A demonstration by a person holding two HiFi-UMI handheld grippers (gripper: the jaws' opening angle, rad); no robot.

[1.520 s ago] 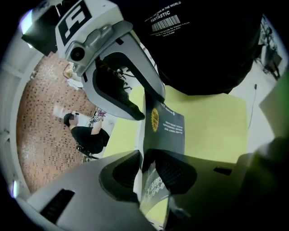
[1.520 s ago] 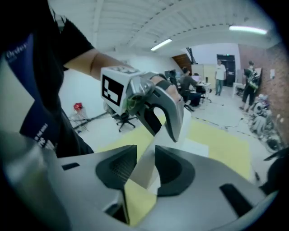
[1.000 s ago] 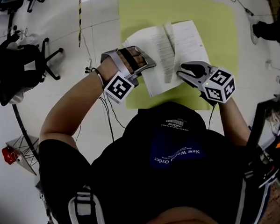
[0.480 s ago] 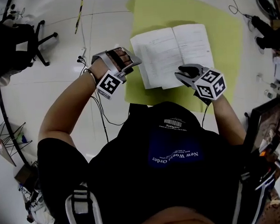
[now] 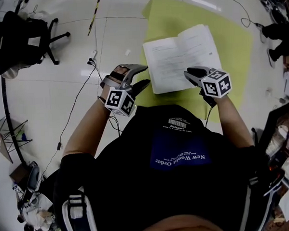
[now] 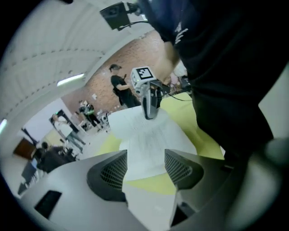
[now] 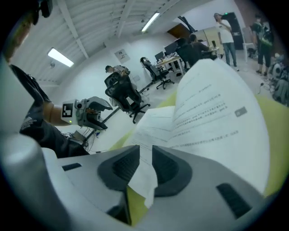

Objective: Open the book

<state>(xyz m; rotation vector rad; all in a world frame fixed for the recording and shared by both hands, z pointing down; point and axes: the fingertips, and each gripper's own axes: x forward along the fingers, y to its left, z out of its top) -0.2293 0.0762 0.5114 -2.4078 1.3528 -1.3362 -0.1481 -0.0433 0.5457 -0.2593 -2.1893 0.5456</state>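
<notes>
The book (image 5: 180, 57) lies open on a yellow-green mat (image 5: 227, 40) on the floor. My right gripper (image 5: 188, 74) is at its near right corner. In the right gripper view the jaws (image 7: 145, 164) are closing, with a crumpled corner of the pages (image 7: 212, 117) pinched between the pads, and the right page bulges upward. My left gripper (image 5: 141, 75) hangs to the left of the book, off the mat's edge. It is open with nothing between its fingers (image 6: 144, 164). The white pages (image 6: 149, 140) and the right gripper (image 6: 149, 97) show beyond them.
A black office chair (image 5: 24, 37) stands at the far left, and cables (image 5: 81, 101) trail across the white floor. Someone's dark shoes (image 5: 280, 33) are at the right edge. More chairs (image 7: 124, 94) and people fill the room's background.
The left gripper let go of the pages, rolled and drew away to the left of the book. The pages have settled flat open. The right gripper sank a little at the near right corner.
</notes>
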